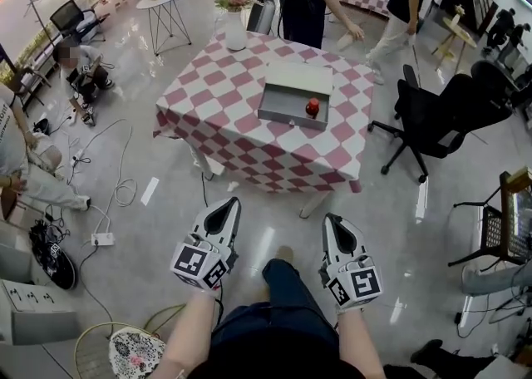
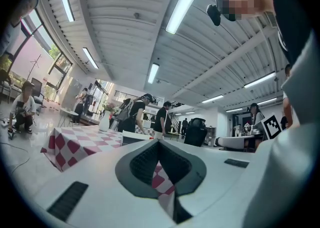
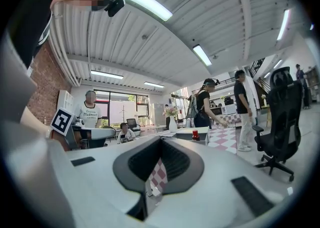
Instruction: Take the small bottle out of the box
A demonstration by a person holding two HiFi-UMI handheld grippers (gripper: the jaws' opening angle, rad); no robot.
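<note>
Left gripper (image 1: pixel 226 208) and right gripper (image 1: pixel 332 223), white two-jaw tools at lower centre of the head view, both clenched on nothing and well apart from the work. The small red bottle (image 1: pixel 312 108) stands upright in the lower right of the shallow grey open box (image 1: pixel 295 78), upper centre. Probably light, rigid and smooth, it would topple easily; pinch its body below the cap. Beneath lies a pink-and-white checked tablecloth (image 1: pixel 218 95); around it, glossy pale floor (image 1: pixel 166 178) and a black office chair (image 1: pixel 440 115).

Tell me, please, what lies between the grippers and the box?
Head view: bare glossy floor, then the checkered tablecloth, separate the left gripper and right gripper from the box.
</note>
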